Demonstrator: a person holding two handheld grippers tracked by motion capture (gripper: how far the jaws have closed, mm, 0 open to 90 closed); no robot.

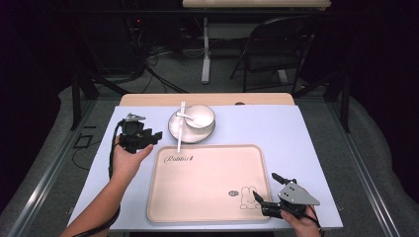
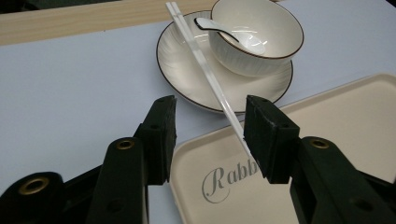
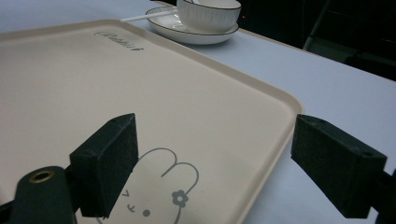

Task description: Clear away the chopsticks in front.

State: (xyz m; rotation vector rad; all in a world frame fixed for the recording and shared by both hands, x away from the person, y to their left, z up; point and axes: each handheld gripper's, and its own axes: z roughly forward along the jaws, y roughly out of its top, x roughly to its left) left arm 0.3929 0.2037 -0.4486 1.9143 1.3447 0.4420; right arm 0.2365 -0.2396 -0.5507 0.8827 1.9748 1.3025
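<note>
My left fingers stand half wide around the near tip of the chopsticks, not pinching yet. The sticks run long from near to far, across the plate. My right fingers are wide open, far off at the tray.

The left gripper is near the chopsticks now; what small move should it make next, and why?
Probably ease the left gripper forward a little and close on the chopsticks. Its jaws stand open with the near ends of the chopsticks just ahead of them, by the right jaw, not yet gripped; the far ends rest on the plate.
</note>
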